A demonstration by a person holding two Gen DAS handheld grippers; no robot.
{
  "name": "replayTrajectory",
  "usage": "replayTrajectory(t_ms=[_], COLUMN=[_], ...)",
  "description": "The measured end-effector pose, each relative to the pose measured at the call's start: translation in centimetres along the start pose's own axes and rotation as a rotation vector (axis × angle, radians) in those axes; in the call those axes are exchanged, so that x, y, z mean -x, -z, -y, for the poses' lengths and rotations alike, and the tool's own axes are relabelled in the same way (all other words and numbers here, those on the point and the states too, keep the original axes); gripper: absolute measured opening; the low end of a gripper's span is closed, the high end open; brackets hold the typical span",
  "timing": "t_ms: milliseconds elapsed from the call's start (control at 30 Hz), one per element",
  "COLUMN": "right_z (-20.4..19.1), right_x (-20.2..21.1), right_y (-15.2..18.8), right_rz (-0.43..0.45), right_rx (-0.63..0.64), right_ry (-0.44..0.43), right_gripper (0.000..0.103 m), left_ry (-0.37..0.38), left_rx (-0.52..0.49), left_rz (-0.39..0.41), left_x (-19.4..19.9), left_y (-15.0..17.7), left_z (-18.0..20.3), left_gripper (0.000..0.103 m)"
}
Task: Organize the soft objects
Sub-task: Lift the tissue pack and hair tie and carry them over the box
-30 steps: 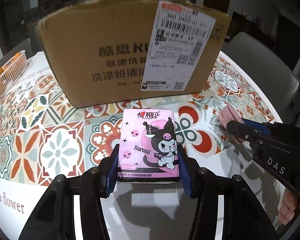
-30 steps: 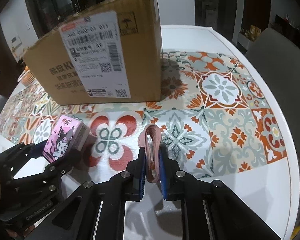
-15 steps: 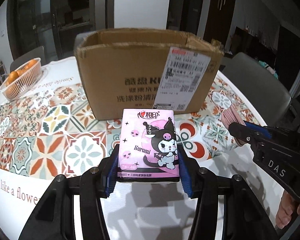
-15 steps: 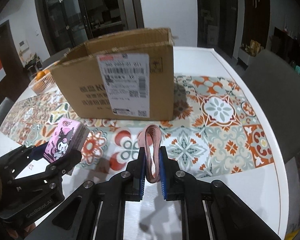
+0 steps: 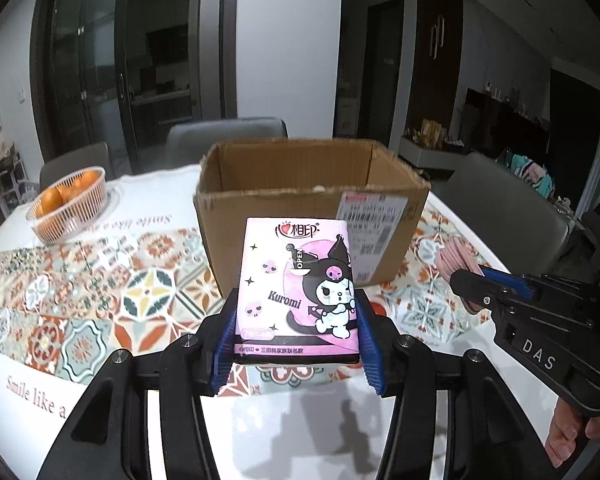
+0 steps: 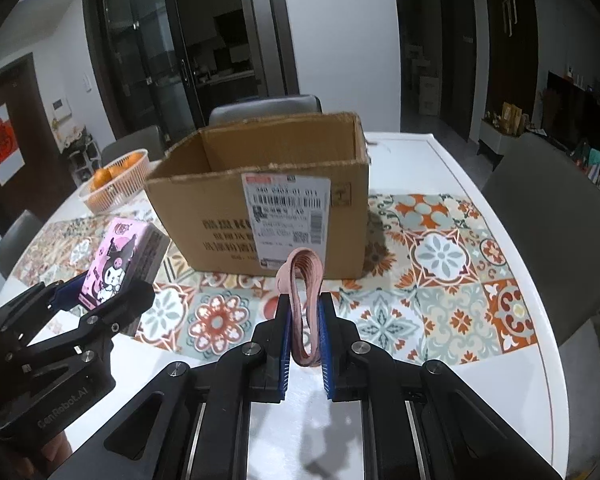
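Observation:
My left gripper is shut on a pink Kuromi tissue pack, held above the table in front of the open cardboard box. The same pack shows at the left of the right wrist view, clamped in the left gripper. My right gripper is shut on a pink folded soft cloth, also lifted off the table, near the box. In the left wrist view the right gripper holds that cloth to the right. What lies at the box's bottom is hidden.
A patterned tile mat covers the white table. A plastic basket of oranges stands at the far left. Grey chairs ring the table. A person's fingers grip the right tool's handle.
Both grippers have risen with their loads and tipped more level. The box's open top and inside walls now show, where earlier only its front face did.

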State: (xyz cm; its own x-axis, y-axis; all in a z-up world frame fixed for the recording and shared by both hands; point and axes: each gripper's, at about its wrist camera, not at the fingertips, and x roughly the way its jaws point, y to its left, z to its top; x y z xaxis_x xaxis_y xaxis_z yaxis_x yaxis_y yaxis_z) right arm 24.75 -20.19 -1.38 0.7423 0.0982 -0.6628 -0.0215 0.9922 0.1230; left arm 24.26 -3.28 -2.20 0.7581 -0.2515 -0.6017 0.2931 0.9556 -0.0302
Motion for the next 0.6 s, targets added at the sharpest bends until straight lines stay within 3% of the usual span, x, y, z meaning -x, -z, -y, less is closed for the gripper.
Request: replayTrajectory(t_ms=[600], right_z=[-1.1], right_x=[3.4], right_y=[-4.1], right_rz=[0.166], right_rx=[0.015], right_ry=[-0.012], right_gripper=[0.014], left_ry=[-0.020], left_rx=[-0.019], left_rz=[0.144], left_x=[2.5], left_y=[-3.8], left_z=[-0.8], left_gripper=[0.052])
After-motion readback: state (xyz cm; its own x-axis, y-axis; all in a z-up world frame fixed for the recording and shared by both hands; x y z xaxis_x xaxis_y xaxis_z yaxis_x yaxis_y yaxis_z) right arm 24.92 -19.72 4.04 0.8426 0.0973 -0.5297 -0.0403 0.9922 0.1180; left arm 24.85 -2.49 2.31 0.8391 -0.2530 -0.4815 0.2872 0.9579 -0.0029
